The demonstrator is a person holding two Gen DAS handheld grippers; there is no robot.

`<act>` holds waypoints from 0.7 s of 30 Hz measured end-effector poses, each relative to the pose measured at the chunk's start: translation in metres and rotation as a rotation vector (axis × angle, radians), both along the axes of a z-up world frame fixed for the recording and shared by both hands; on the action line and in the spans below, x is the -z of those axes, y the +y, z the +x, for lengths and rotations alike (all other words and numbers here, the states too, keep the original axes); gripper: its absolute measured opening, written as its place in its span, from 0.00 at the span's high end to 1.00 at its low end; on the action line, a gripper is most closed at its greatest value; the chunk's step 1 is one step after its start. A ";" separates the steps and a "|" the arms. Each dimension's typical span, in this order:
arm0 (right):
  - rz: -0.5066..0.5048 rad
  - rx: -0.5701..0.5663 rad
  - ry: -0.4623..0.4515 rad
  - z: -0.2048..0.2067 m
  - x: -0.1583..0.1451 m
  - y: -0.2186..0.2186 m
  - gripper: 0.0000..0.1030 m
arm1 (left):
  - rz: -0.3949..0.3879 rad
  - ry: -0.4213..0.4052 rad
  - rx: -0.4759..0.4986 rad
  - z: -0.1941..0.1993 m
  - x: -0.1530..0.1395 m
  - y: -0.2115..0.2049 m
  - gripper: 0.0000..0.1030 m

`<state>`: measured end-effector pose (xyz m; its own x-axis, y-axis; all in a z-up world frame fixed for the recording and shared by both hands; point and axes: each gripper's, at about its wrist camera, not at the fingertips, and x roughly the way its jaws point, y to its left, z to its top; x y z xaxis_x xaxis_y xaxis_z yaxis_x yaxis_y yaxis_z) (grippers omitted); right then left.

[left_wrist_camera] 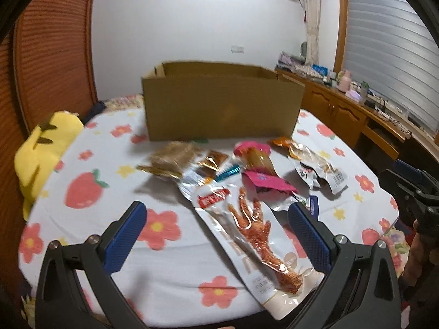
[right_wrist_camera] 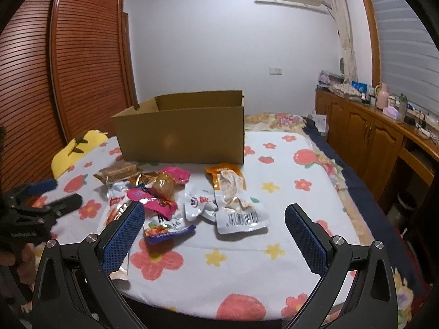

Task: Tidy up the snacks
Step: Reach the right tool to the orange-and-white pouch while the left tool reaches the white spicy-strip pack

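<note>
While "FEN" is read on the chicken-foot packet (left_wrist_camera: 258,235), both the left gripper (left_wrist_camera: 216,235) and right gripper (right_wrist_camera: 214,235) are held wide apart, empty, above the floral cloth (right_wrist_camera: 288,164).

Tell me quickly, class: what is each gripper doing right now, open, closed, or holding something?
Left gripper: open, holding nothing, above the chicken-foot snack pack.
Right gripper: open, holding nothing.
</note>
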<state>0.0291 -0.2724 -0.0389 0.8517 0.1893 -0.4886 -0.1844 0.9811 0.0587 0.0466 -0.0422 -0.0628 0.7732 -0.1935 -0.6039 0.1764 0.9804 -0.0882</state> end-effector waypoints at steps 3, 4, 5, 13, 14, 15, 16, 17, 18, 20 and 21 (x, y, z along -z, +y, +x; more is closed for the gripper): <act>0.004 -0.002 0.009 0.000 0.004 -0.003 0.00 | -0.004 0.062 0.009 0.013 0.011 -0.006 0.02; 0.004 -0.004 0.015 0.001 0.006 -0.004 0.00 | -0.013 0.078 0.013 0.017 0.014 -0.007 0.02; 0.005 -0.005 0.017 0.001 0.006 -0.004 0.00 | -0.019 0.095 0.014 0.020 0.018 -0.008 0.02; 0.012 -0.007 0.022 0.001 0.009 -0.011 0.00 | -0.042 0.193 0.020 0.040 0.038 -0.014 0.08; 0.012 -0.008 0.023 0.002 0.010 -0.011 0.00 | -0.042 0.199 0.021 0.041 0.040 -0.014 0.09; 0.011 -0.009 0.024 0.003 0.010 -0.011 0.00 | -0.047 0.208 0.026 0.042 0.042 -0.015 0.09; 0.010 -0.012 0.027 0.004 0.011 -0.012 0.00 | -0.051 0.214 0.029 0.043 0.043 -0.015 0.10; 0.010 -0.018 0.030 0.006 0.013 -0.012 0.00 | -0.058 0.220 0.031 0.044 0.044 -0.015 0.11; 0.010 -0.021 0.032 0.007 0.013 -0.012 0.00 | -0.062 0.222 0.032 0.044 0.045 -0.015 0.11; 0.007 -0.032 0.039 0.012 0.015 -0.012 0.00 | -0.064 0.222 0.044 0.046 0.045 -0.016 0.16; 0.005 -0.037 0.042 0.014 0.015 -0.012 0.00 | -0.060 0.220 0.051 0.047 0.045 -0.018 0.18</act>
<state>0.0433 -0.2840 -0.0543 0.8225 0.2231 -0.5232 -0.2183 0.9732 0.0719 0.0931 -0.0597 -0.1075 0.6123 -0.2692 -0.7434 0.1953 0.9626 -0.1877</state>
